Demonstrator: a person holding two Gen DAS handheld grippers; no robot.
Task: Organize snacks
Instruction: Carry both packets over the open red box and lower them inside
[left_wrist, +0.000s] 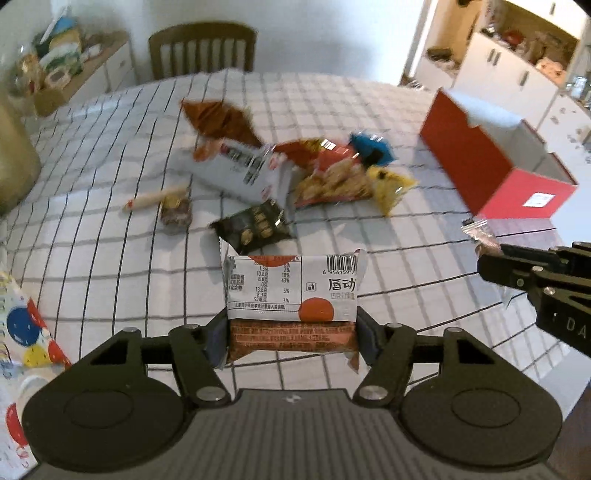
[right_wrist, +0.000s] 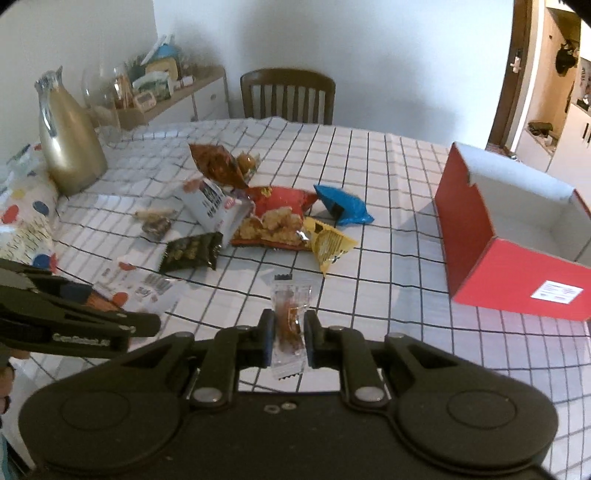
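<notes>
- left hand-held gripper (left_wrist: 291, 332): fingers closed on a white-and-orange snack pack (left_wrist: 293, 295), barcode and nutrition table facing up, held above the tabletop (left_wrist: 110, 258). Pack fills the gap between the pads.
- right hand-held gripper (right_wrist: 289, 338): pinching a small clear-wrapped snack (right_wrist: 290, 325), brown contents, wrapper upright between the fingers, both crimped ends sticking out past them.
- left-wrist view shows the right hand-held gripper at the right edge (left_wrist: 491, 254) with the clear wrapper at its tip; right-wrist view shows the left one at the left edge (right_wrist: 147, 323).
- red box (right_wrist: 517, 280): open top, white inside, on the tabletop to the right, well apart from the snack pile. Interior only partly visible; the part that shows is bare.
- snack pile mid-tabletop: large white bag (right_wrist: 214, 206), brown bag (right_wrist: 218, 166) behind it, red bag of puffed snacks (right_wrist: 277, 218), blue bag (right_wrist: 343, 205), yellow bag (right_wrist: 328, 243) touching the red one, black bag (right_wrist: 192, 253) nearest the grippers.
- small dark snack (right_wrist: 157, 225) and a pale stick snack (right_wrist: 155, 213) just left of the white bag.
- gold vase (right_wrist: 68, 147) at far left of the tabletop; wooden chair (right_wrist: 288, 96) behind the tabletop.
- left-wrist view is motion-blurred; pile labels unreadable.
</notes>
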